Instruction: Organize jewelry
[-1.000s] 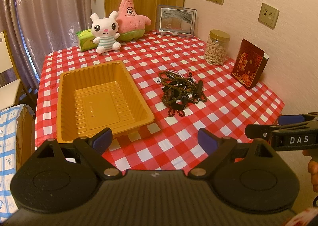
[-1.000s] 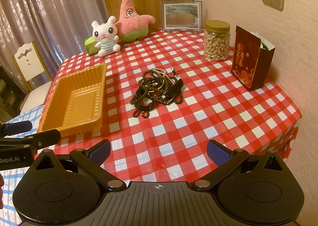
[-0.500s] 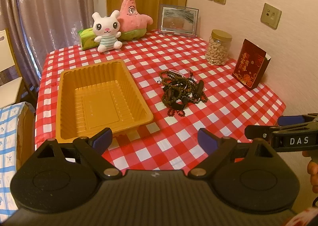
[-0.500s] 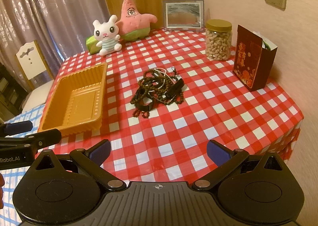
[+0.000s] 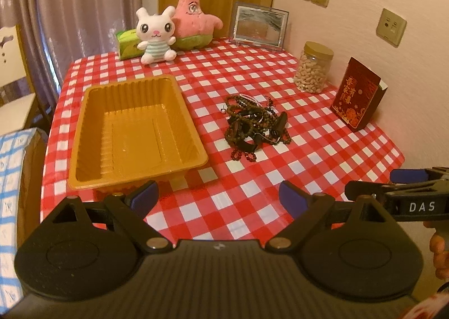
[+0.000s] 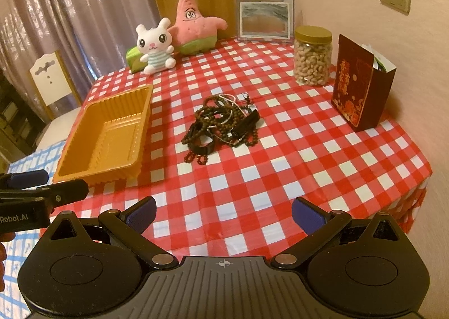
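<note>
A tangled pile of dark beaded bracelets and necklaces (image 5: 254,127) (image 6: 224,125) lies in the middle of the red-checked table. To its left sits an empty orange plastic tray (image 5: 134,129) (image 6: 106,134). My left gripper (image 5: 219,197) hovers open over the table's near edge, in front of the tray's right corner, holding nothing. My right gripper (image 6: 223,212) is open too and empty, near the front edge and well short of the pile. Each gripper shows at the side of the other's view.
At the back stand a white bunny plush (image 5: 155,36), a pink star plush (image 5: 193,19), a green tissue pack (image 5: 126,44) and a picture frame (image 5: 259,26). A jar of nuts (image 5: 314,71) and a red box (image 5: 357,93) stand along the right wall. A chair (image 6: 50,80) is at left.
Both grippers have drifted slightly forward and up, so the table sits a little lower in view. Their jaws stay open and nothing on the table has moved.
</note>
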The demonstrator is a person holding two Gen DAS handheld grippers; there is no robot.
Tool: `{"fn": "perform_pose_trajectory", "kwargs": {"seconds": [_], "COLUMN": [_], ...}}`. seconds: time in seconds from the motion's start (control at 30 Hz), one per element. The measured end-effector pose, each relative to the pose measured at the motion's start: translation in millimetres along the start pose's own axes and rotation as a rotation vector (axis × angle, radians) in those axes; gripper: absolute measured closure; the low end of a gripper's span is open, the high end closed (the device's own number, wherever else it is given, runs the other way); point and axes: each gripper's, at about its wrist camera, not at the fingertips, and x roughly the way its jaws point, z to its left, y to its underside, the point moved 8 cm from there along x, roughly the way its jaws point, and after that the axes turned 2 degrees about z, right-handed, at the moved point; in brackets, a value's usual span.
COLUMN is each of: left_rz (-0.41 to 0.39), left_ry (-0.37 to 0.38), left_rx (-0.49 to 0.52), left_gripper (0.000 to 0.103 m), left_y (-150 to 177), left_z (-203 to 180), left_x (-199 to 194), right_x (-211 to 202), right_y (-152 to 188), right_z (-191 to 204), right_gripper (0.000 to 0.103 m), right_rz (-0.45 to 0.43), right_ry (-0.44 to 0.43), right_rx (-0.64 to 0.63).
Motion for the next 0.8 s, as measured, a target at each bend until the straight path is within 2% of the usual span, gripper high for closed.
{"fn": "perform_pose_trajectory", "kwargs": {"seconds": [0.23, 0.5, 0.63, 0.8], "left_rz": [-0.018, -0.032, -0.047, -0.095], "left_ry": [-0.020, -0.177, -0.244, -0.257], "left_rx": [-0.113, -0.184, -0.225, -0.303], "left_gripper": [0.015, 0.017, 0.021, 0.024], "left_y": [20, 45, 54, 57], "left_z": [8, 38, 66, 103], "left_x": [9, 17, 25, 37], "right_x": [6, 24, 39, 57], "right_y": [3, 5, 4, -3], "right_z": [-15, -28, -27, -24], "right_gripper": [0.001, 0.001, 0.001, 0.001], "right_rz": [-0.015, 0.000, 0.014, 0.024], "right_ry": [-0.046, -0.079, -0.084, -0.068], "right_rx": [-0.013, 0.023, 0.033, 0.040]}}
